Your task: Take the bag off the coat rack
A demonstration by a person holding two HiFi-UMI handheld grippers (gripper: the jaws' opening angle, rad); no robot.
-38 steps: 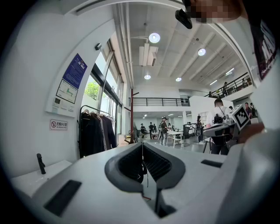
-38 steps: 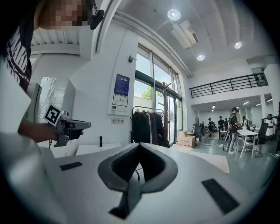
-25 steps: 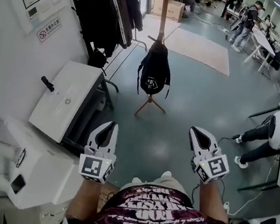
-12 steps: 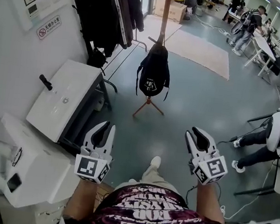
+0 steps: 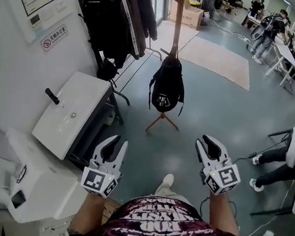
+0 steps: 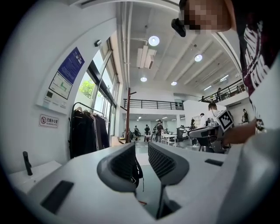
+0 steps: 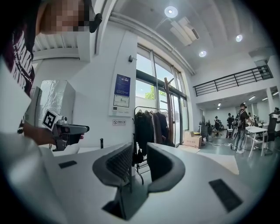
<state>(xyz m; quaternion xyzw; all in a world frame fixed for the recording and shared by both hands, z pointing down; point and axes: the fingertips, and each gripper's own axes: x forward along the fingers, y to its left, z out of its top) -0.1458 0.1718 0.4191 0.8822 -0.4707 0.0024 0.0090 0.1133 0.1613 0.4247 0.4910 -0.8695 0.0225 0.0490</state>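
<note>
**Head view, then each gripper view: bag on the rack, both claws empty**

**Head view.**
- Item: the bag [image 5: 168,85], black, hangs from a peg on the coat rack [image 5: 178,18]. It sits low against the pole, above the splayed feet, with its straps dangling at both sides.
- Position: it lies ahead of you across open floor [image 5: 201,110], well apart from both tools.
- Your left gripper [image 5: 120,141] and right gripper [image 5: 206,141] are held in front of your body and point towards the rack. Each has its jaws parted and carries nothing.
- Also present: a clothes rail [image 5: 117,16] of dark coats left of the rack, and a white cabinet [image 5: 71,111] against the wall at your left.

**Left gripper view.**
- The left gripper [image 6: 141,146] has a clear gap between its ribbed pads, with nothing gripped.
- Through and just below that gap you can see the bag [image 6: 137,168], far off.
- The pole of the coat rack [image 6: 128,113] rises above it.

**Right gripper view.**
- The right gripper [image 7: 139,148] has its jaws standing wide, with nothing between them.
- The coat rack [image 7: 168,109] stands to the right of the coats.
- You cannot make out the bag here; the right jaw probably covers it.

**Progress.** My reading is that no part of the task is done.
- Done: the tools are opened and aimed.
- Left: close the distance to the rack, take hold of the bag's top loop or a strap, lift it clear of the peg, and bring it away.
</note>
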